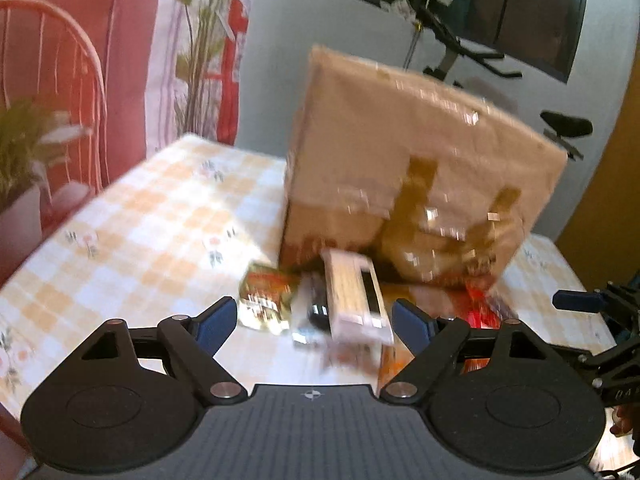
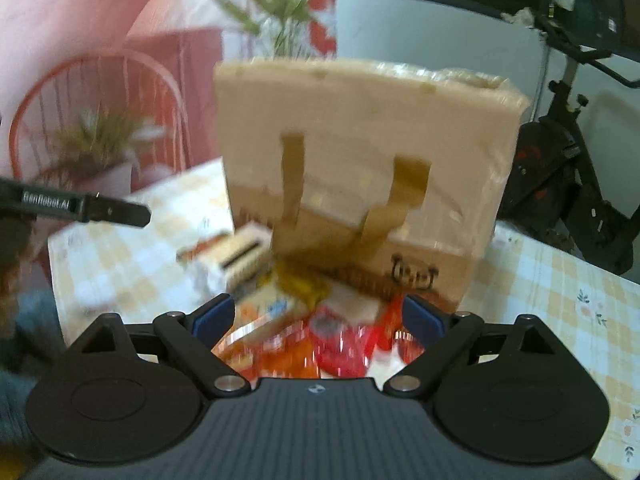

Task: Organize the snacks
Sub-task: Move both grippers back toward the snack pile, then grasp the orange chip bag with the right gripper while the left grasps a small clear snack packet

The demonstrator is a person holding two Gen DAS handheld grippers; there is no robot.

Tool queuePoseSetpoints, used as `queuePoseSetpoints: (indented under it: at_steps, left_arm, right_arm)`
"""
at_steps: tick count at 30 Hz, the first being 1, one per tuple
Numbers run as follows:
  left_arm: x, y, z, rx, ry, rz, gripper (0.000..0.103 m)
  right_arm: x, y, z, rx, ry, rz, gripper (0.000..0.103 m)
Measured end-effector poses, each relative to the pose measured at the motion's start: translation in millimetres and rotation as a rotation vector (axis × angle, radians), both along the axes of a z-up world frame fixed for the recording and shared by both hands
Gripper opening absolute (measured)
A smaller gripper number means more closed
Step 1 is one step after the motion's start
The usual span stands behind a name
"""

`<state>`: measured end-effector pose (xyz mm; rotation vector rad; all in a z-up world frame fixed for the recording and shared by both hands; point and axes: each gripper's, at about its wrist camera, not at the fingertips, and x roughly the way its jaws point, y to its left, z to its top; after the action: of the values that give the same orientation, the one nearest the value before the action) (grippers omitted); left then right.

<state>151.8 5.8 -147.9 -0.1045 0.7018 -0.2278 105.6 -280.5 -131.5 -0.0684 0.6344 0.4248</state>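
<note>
A big cardboard box (image 1: 404,152) stands on the checked tablecloth (image 1: 152,216), its taped flap hanging open toward me. Snacks lie heaped at its mouth: a white carton (image 1: 354,296), a gold and red packet (image 1: 264,300) and red wrappers (image 1: 482,312). My left gripper (image 1: 316,322) hovers open just short of the white carton, touching nothing. In the right wrist view the box (image 2: 360,140) fills the middle, with orange and red packets (image 2: 320,344) and the white carton (image 2: 240,258) in front. My right gripper (image 2: 318,316) is open over the red packets, gripping nothing.
A potted plant (image 1: 24,152) and a red wire chair (image 1: 60,60) stand past the table's left edge. An exercise bike (image 2: 568,168) stands behind the table on the right. The left gripper's finger (image 2: 112,210) reaches in at the right view's left side.
</note>
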Motion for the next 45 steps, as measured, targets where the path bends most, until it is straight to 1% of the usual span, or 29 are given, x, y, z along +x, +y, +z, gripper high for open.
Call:
queuePoseSetpoints:
  at_steps: [3,7,9,10,12,14,15,18,21,22,23,24,25,27,28,30,33,37,38,40,43,45]
  left_arm:
    - [-4,-6,-9,0.009,0.028,-0.022,0.086]
    - [-10,-12,-12,0.010,0.037,-0.052,0.086]
    - [-12,-15,-14,0.015,0.038,-0.061,0.086]
    - [-13,-15,-15,0.021,0.039,-0.063,0.086]
    - [-14,-16,-18,0.023,0.044,-0.068,0.085]
    - [-15,-15,-20,0.020,0.049,-0.067,0.085]
    - [-16,-15,-21,0.019,0.049,-0.066,0.085]
    - [-18,-13,-22,0.016,0.048,-0.062,0.085]
    - [-19,-13,-24,0.014,0.046,-0.070,0.084]
    - [-20,-13,-26,0.014,0.047,-0.075,0.082]
    - [-20,-13,-27,0.014,0.052,-0.081,0.081]
    - [-20,-14,-29,0.014,0.059,-0.085,0.079]
    - [-20,-14,-30,0.013,0.065,-0.091,0.075]
    - [-21,-14,-32,0.005,0.074,-0.105,0.069]
    - [-21,-14,-32,0.002,0.077,-0.110,0.069]
    - [-22,-15,-33,-0.004,0.082,-0.123,0.069]
    - [-26,-18,-37,-0.006,0.098,-0.155,0.068]
    - [-33,-26,-50,0.024,0.152,-0.224,0.068]
    - [-32,-28,-53,0.037,0.170,-0.231,0.067]
    - [-30,-29,-59,0.053,0.200,-0.233,0.062]
    - [-28,-30,-63,0.065,0.222,-0.233,0.061]
    - [-30,-31,-63,0.078,0.218,-0.238,0.061]
  right_arm:
    - [-10,4,-9,-0.037,0.031,0.052,0.093]
    - [-22,12,-19,-0.071,0.061,0.138,0.093]
    - [-25,17,-23,-0.116,0.060,0.165,0.093]
    - [-27,19,-25,-0.133,0.055,0.179,0.095]
    - [-28,18,-28,-0.134,0.048,0.190,0.098]
    - [-23,16,-32,-0.118,0.073,0.190,0.102]
    - [-20,15,-34,-0.103,0.091,0.186,0.102]
    - [-13,13,-42,-0.074,0.141,0.156,0.102]
    - [-11,10,-45,-0.012,0.173,0.118,0.101]
    - [-11,9,-45,0.010,0.176,0.104,0.098]
    - [-11,8,-45,0.036,0.176,0.098,0.090]
    - [-11,6,-45,0.062,0.177,0.090,0.089]
    - [-11,6,-45,0.078,0.177,0.068,0.087]
    - [-13,5,-42,0.095,0.163,0.043,0.083]
    - [-14,4,-40,0.110,0.152,0.029,0.081]
    - [-17,0,-35,0.135,0.121,-0.003,0.080]
    - [-18,-7,-26,0.144,0.063,-0.078,0.080]
    - [-20,-14,-23,0.176,0.008,-0.183,0.080]
    - [-21,-15,-25,0.191,0.005,-0.198,0.080]
    - [-23,-15,-29,0.219,0.012,-0.216,0.080]
    - [-21,-12,-33,0.213,0.024,-0.210,0.080]
    - [-20,-13,-33,0.215,0.017,-0.211,0.080]
